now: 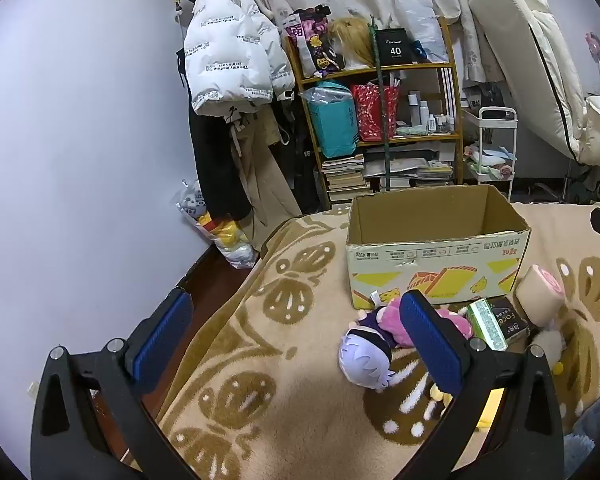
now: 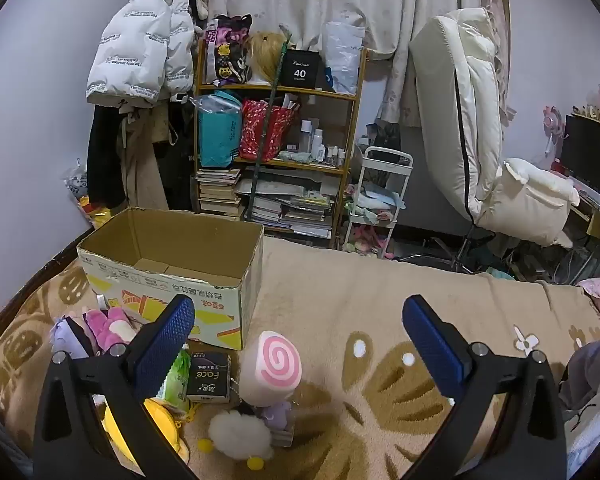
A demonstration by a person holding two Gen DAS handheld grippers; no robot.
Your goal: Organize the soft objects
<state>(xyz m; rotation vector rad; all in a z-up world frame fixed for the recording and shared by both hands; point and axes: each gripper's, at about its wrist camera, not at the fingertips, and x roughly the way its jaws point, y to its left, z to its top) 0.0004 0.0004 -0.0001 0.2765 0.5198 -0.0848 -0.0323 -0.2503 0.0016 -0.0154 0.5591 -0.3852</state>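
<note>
An open cardboard box [image 1: 436,240] [image 2: 168,264] stands empty on a beige patterned blanket [image 1: 300,360] [image 2: 380,312]. In front of it lie soft toys: a lilac-haired doll [image 1: 364,354], a pink plush [image 1: 452,320] [image 2: 108,326], a pink swirl-roll cushion [image 2: 272,368] [image 1: 540,294], a white fluffy plush [image 2: 240,434] and a yellow plush [image 2: 164,428]. A green tissue pack [image 1: 488,324] [image 2: 178,378] and a black "Face" pack [image 2: 210,376] [image 1: 510,320] lie among them. My left gripper [image 1: 296,344] hovers open, left of the doll. My right gripper [image 2: 300,344] hovers open above the swirl cushion. Neither holds anything.
Beyond the bed stand a wooden shelf [image 2: 276,92] with bags and books, a white cart [image 2: 380,200], hanging coats [image 1: 228,60] and a folded white mattress [image 2: 460,120]. The blanket's left edge drops to a dark floor [image 1: 216,292] by the wall.
</note>
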